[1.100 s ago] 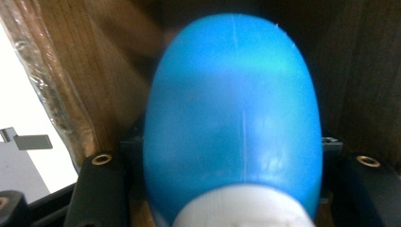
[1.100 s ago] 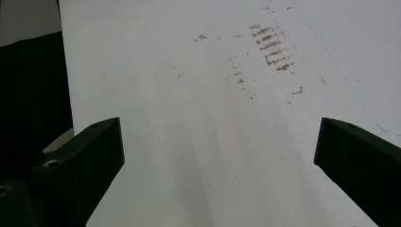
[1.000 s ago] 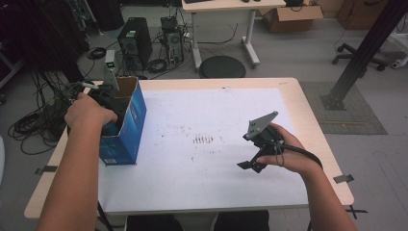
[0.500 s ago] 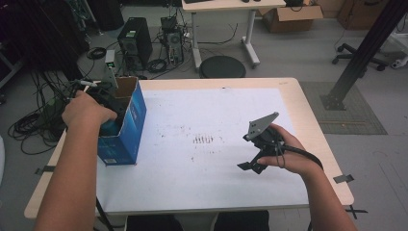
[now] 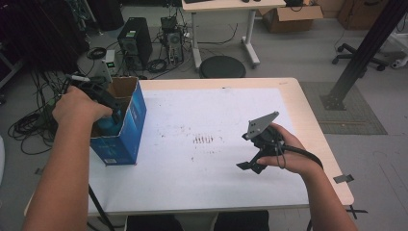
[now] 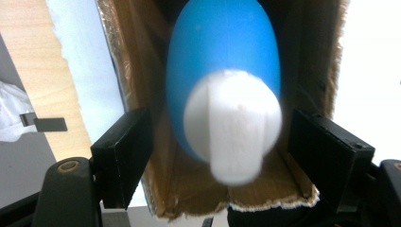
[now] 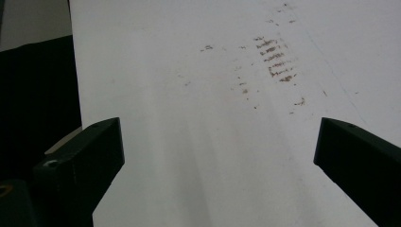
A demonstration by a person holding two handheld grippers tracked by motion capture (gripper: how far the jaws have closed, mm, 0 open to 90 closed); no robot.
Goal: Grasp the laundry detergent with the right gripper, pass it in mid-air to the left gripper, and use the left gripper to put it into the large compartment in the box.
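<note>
A blue bottle (image 6: pixel 222 52) with a white cap (image 6: pixel 231 127) lies inside an open cardboard box (image 6: pixel 142 56), cap end toward me. My left gripper (image 6: pixel 220 125) is open, one jaw on each side of the bottle with a small gap to it. In the high view the box (image 5: pixel 126 126) has blue sides and stands at the table's left edge, with the left gripper (image 5: pixel 107 102) reaching into its top. My right gripper (image 5: pixel 254 160) is open and empty, held low over the white table sheet (image 7: pixel 198 118).
Brown smudges (image 5: pixel 204 140) mark the middle of the white sheet (image 5: pixel 216 110). Beyond the table's far edge the floor holds computer towers (image 5: pixel 129 42), cables and a round stool (image 5: pixel 222 66). A black post (image 5: pixel 358 53) stands to the right.
My left hand has drawn slightly left and back at the box top. The right gripper has stayed where it was.
</note>
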